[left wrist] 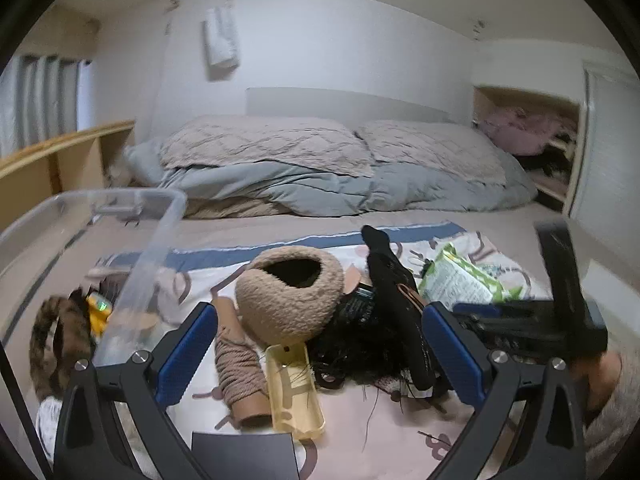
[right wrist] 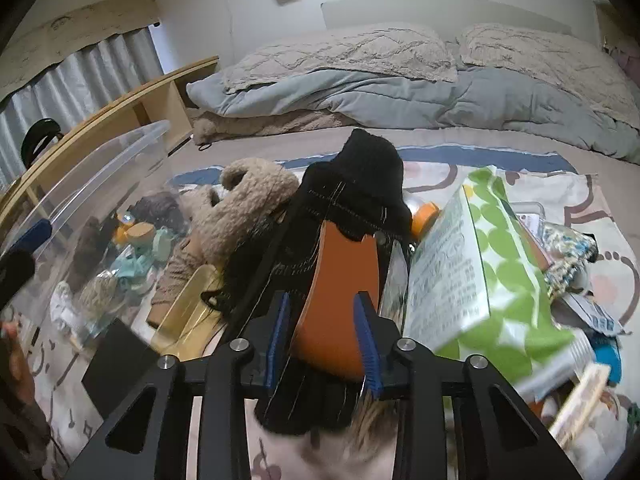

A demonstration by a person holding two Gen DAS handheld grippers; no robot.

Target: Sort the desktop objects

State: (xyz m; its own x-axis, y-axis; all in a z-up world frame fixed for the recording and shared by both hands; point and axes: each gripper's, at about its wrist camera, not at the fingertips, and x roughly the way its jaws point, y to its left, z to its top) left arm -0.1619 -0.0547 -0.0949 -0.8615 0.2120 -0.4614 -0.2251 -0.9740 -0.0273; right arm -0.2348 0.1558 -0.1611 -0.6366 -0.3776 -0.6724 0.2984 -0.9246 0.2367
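I'm reading it as partway: clear bin [right wrist: 80, 184] at frame left holding a few small items, left gripper [left wrist: 320, 344] spread wide and empty over the pile [left wrist: 320, 320], right gripper [right wrist: 324, 344] pinching the orange-and-black piece [right wrist: 340, 280] at centre, green packet [right wrist: 488, 264] and more clutter waiting at right.

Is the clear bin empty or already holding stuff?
Holding stuff. Through the clear bin wall, the right wrist view shows orange-lidded jars, teal bits and a brown bundle inside. How full, cannot tell.
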